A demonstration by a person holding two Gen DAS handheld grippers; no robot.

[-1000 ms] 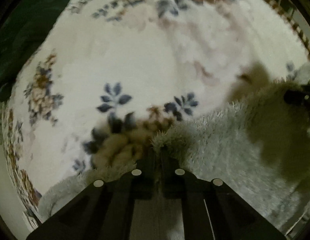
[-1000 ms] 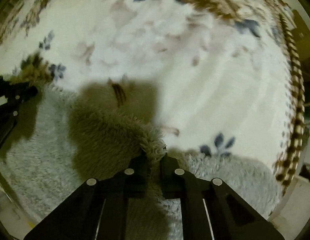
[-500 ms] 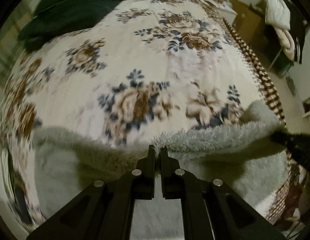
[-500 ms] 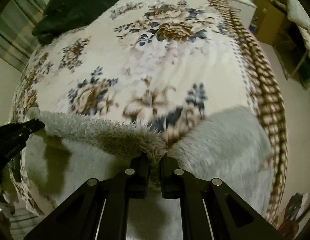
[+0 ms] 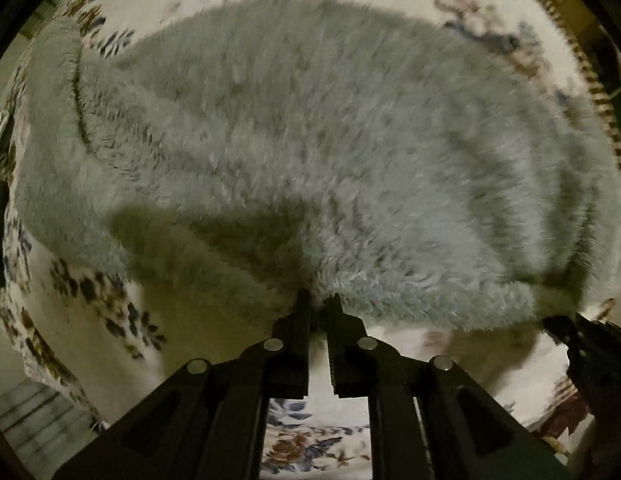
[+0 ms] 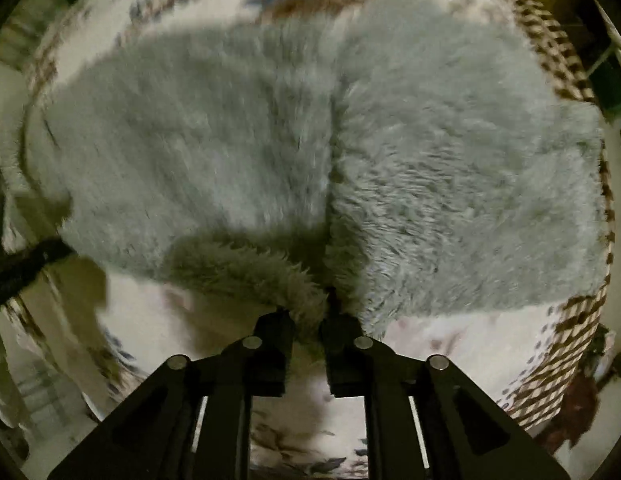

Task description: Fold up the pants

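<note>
Floral blanket [image 5: 182, 320] underlies grey fleece pants [image 5: 310, 140], spread folded. Both grippers point straight down at the near hem. Left gripper [image 5: 319, 304] pinches fleece, fingers nearly together. Right gripper [image 6: 310, 312], jaws just widening, fluff still between them.

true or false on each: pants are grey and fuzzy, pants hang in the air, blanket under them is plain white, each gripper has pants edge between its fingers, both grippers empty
1. The pants are grey and fuzzy. True.
2. The pants hang in the air. False: they lie spread on the blanket.
3. The blanket is plain white. False: it has a brown and blue flower print.
4. The left gripper and right gripper each have the pants' near edge between their fingers. True.
5. Both grippers are empty. False: fuzzy fabric sits in each.
</note>
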